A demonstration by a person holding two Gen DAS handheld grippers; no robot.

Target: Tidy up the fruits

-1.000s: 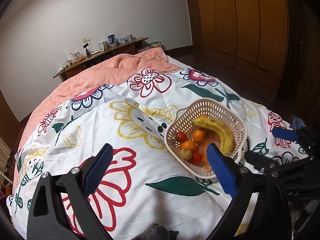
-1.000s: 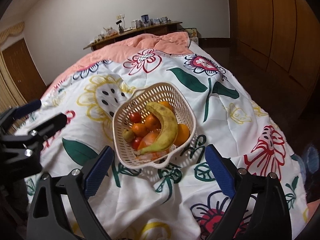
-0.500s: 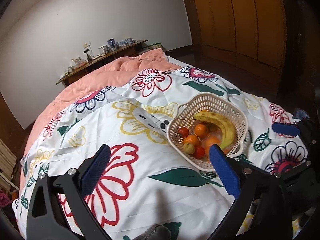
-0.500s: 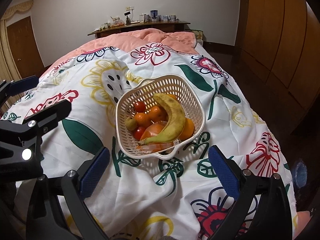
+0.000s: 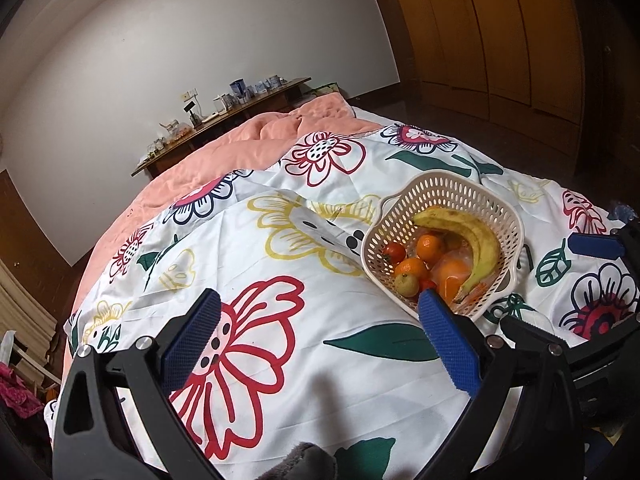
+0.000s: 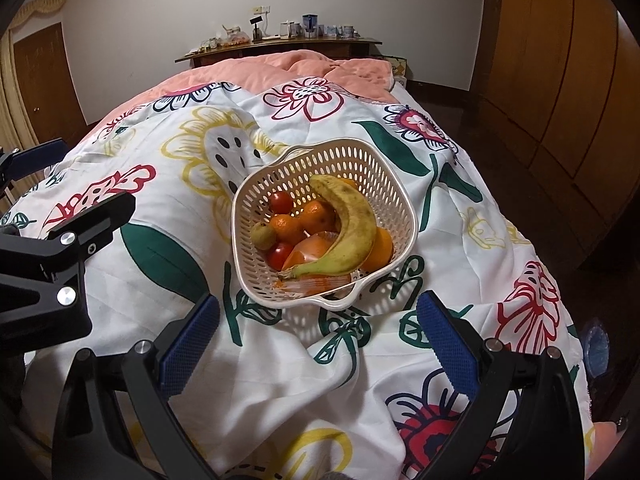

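Observation:
A cream perforated basket (image 6: 244,248) sits on the floral quilt, at the right in the left wrist view (image 5: 452,192). In it lie a spotted banana (image 6: 352,224) (image 5: 482,244), several tangerines (image 6: 286,226), two tomatoes (image 6: 281,201), a small green fruit (image 6: 263,235) and a clear bag (image 6: 312,254) holding something orange. My right gripper (image 6: 318,312) is open and empty, just short of the basket's near rim. My left gripper (image 5: 320,308) is open and empty over the quilt, left of the basket. Each gripper shows at the edge of the other's view (image 6: 94,172) (image 5: 538,280).
The quilt (image 5: 280,360) covers a bed, with a pink blanket (image 6: 300,64) at its far end. Behind that, a wooden shelf (image 6: 280,46) holds several small items. Wooden wardrobe doors (image 6: 560,80) line the right side. The bed's right edge drops to a dark floor.
Both wrist views have rolled and shifted a little, so the basket sits more centred in the right wrist view. The basket and fruit lie as before. Both grippers stay open and empty.

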